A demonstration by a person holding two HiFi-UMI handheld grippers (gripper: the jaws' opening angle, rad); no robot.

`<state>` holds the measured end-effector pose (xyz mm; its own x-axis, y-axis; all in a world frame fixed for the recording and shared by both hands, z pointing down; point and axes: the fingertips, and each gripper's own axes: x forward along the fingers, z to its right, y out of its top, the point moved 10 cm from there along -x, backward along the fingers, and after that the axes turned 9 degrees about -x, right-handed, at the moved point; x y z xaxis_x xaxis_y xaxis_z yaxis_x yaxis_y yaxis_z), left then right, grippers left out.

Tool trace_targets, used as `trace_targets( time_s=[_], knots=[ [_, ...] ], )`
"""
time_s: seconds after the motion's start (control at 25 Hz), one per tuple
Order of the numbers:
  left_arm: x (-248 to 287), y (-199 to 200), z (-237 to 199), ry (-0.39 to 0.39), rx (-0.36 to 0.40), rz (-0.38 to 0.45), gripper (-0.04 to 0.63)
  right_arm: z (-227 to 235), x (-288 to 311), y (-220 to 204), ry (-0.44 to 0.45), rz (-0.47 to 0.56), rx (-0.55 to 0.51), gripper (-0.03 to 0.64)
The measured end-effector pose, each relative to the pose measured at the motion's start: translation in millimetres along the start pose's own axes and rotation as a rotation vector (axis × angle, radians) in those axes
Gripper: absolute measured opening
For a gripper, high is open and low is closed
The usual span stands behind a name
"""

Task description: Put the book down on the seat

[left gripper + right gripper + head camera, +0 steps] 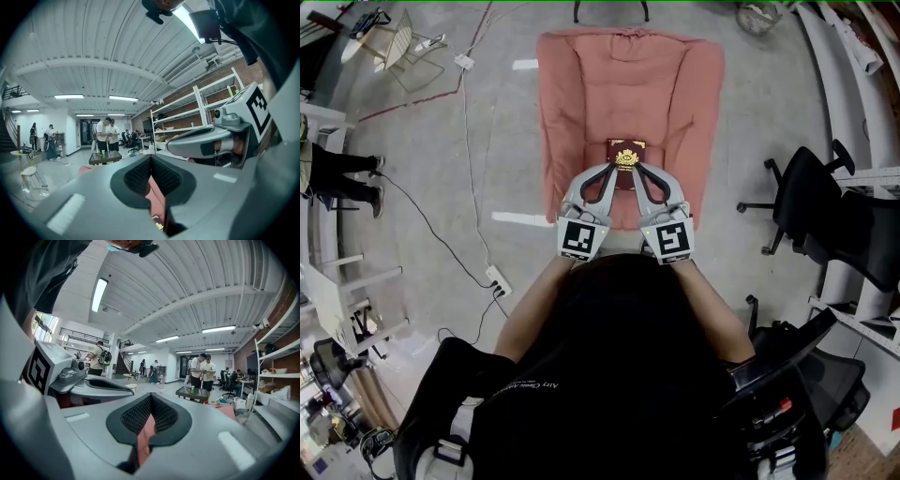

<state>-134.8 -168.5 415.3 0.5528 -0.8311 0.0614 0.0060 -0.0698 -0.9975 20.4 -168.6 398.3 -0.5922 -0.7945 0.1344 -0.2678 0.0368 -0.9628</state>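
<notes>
A dark red book (626, 154) with a gold emblem lies flat, cover up, on the pink cushioned seat (581, 94). Both grippers hover side by side over its near edge and hide that edge. My left gripper (612, 170) and right gripper (638, 169) are both shut, tips angled toward each other. In the left gripper view the pads (140, 176) meet with nothing between them, and a sliver of the book (159, 226) and the pink seat (154, 197) shows below. The right gripper view shows its pads (161, 416) closed over the pink seat (146, 432).
Black office chairs (811, 202) stand right of the seat. A power strip (498, 279) and cables run over the grey floor on the left, near a person's legs (342, 178). Ahead are a low table (104, 157), people standing and metal shelving (187, 117).
</notes>
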Motion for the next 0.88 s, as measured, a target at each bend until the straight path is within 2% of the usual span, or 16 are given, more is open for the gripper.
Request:
trace_targets(
  time_s=[0.56,0.76,0.88],
  knots=[
    [0,-2,-3,-0.006,0.008,-0.005,0.002,1,4,-4,-0.008,0.0,0.003,0.009],
    [-6,-1,-8,-0.007,-0.016,-0.019,0.002,-7,9,-3,-0.006,-0.014,0.001,0.009],
    [-9,-3,-13,-0.018,-0.002,-0.015,0.001,-14,13,-2,-0.003,-0.019,0.003,0.009]
  ],
)
